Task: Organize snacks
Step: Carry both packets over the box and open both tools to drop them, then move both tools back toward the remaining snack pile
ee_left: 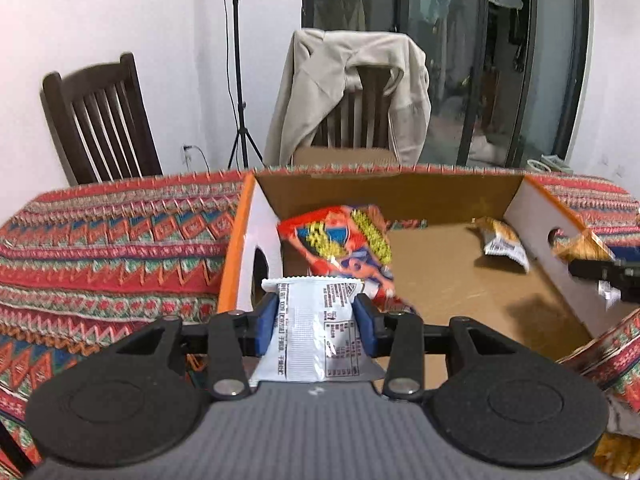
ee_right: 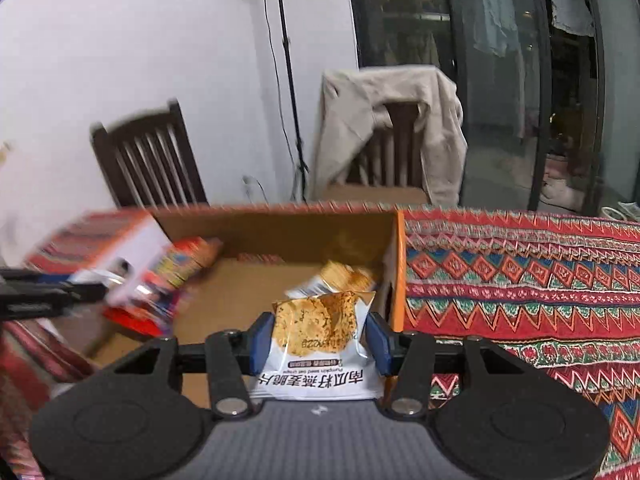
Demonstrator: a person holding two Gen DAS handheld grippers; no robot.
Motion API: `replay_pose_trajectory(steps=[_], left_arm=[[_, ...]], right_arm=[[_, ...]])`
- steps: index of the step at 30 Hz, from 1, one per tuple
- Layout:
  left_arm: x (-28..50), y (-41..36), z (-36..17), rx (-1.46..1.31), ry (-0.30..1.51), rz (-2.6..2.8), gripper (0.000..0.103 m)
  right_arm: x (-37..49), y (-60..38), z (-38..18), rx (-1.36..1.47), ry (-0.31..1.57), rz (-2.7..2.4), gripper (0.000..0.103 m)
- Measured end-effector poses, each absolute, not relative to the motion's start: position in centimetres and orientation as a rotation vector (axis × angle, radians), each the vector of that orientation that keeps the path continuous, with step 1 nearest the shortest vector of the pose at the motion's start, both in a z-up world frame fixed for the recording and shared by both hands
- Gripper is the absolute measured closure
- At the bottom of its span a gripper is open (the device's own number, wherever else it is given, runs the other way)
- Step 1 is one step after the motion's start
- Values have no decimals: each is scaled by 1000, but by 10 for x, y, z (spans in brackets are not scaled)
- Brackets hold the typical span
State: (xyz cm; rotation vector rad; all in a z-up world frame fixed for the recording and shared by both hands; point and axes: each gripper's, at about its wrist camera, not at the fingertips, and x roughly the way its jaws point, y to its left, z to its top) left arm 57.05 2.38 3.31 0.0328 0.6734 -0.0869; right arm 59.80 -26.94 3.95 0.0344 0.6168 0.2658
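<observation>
An open cardboard box (ee_left: 452, 300) with orange-white sides stands on the patterned tablecloth. My left gripper (ee_left: 316, 312) is shut on a white snack packet (ee_left: 312, 332), held over the box's left front corner. A red and blue snack bag (ee_left: 340, 248) leans inside the box behind it. An oat crisp packet (ee_left: 502, 242) lies at the box's far right. My right gripper (ee_right: 320, 330) is shut on a white oat crisp packet (ee_right: 316, 340), held over the box's (ee_right: 256, 300) right front part, just in front of the lying packet (ee_right: 340, 278).
The patterned tablecloth (ee_left: 100, 248) covers the table around the box, and it also shows in the right wrist view (ee_right: 520, 280). Two dark wooden chairs (ee_left: 100, 120) stand behind the table, one draped with a beige jacket (ee_left: 352, 88). A tripod (ee_left: 238, 80) stands by the wall.
</observation>
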Motion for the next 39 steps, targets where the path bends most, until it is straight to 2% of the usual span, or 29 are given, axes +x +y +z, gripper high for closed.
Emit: replay_pose_trajectory(steps=[1,5,7,9,12,14,16,21,23,25,27,32,35,39], left_arm=[[570,23,29,43,679,-93,60],[557,15,22,120,645,-127,41],[553,16,25,108,639,-138,36],[548,18,31,97,636,-126,33],[537,25,46,89,619,-114,31],[523,30,61,85,592,-103,24],[507,35,78,81,555,-101,22],[434,47,122,51,436,-124,14],[402,50,133,41,393,-132,5],[364,49,136,32,354,-138,3],[332,46,134,32,329,-153,1],[249,30,105,60,278,-142,0],[218,25,83,37,321,-130,0],[189,16,51,2,450,-153,0]], right_arm=[[600,-268,35,13,592,266,53],[598,-256,29,-50,568,237,52],[595,-253,27,-80,562,234,46],[593,-253,28,-75,566,248,39],[581,-252,35,-52,559,258,35],[567,-251,49,-56,531,278,34],[551,-253,63,-65,501,289,32],[485,-271,110,-49,406,314,16],[454,-282,124,-37,381,309,12],[421,-291,132,-30,355,307,9],[384,-301,134,-18,334,306,1],[302,-314,114,-50,304,278,0],[262,-314,92,-94,301,212,0],[221,-321,54,-1,353,171,0]])
